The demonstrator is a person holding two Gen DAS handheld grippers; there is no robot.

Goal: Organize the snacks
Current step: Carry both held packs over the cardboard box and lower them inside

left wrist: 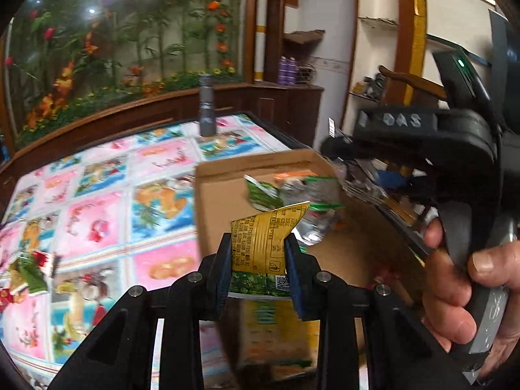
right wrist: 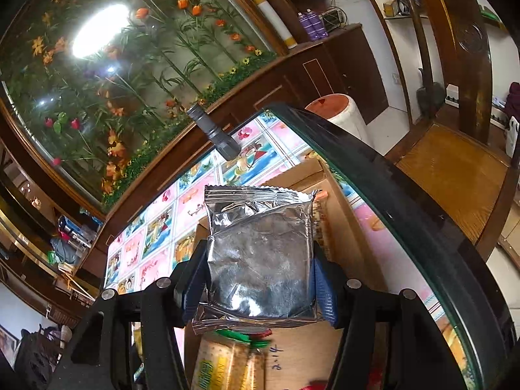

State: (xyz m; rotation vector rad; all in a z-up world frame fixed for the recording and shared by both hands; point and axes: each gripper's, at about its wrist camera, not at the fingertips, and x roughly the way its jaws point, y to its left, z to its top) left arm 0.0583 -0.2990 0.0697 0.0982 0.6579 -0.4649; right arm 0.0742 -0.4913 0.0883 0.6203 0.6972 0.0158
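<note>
i have both claws loaded over the open brown cardboard box (left wrist: 224, 195). my left gripper (left wrist: 258, 253) pinches a crumpled yellow and green foil snack packet (left wrist: 260, 243) by its middle, just above the box floor. my right gripper (right wrist: 258, 279) squeezes a puffy silver foil pouch (right wrist: 260, 253) from both sides, also over the box. i think the slick pouch could slide out early and land on the packets already inside the box, or beside it on the patterned tablecloth (left wrist: 97, 201).
</note>
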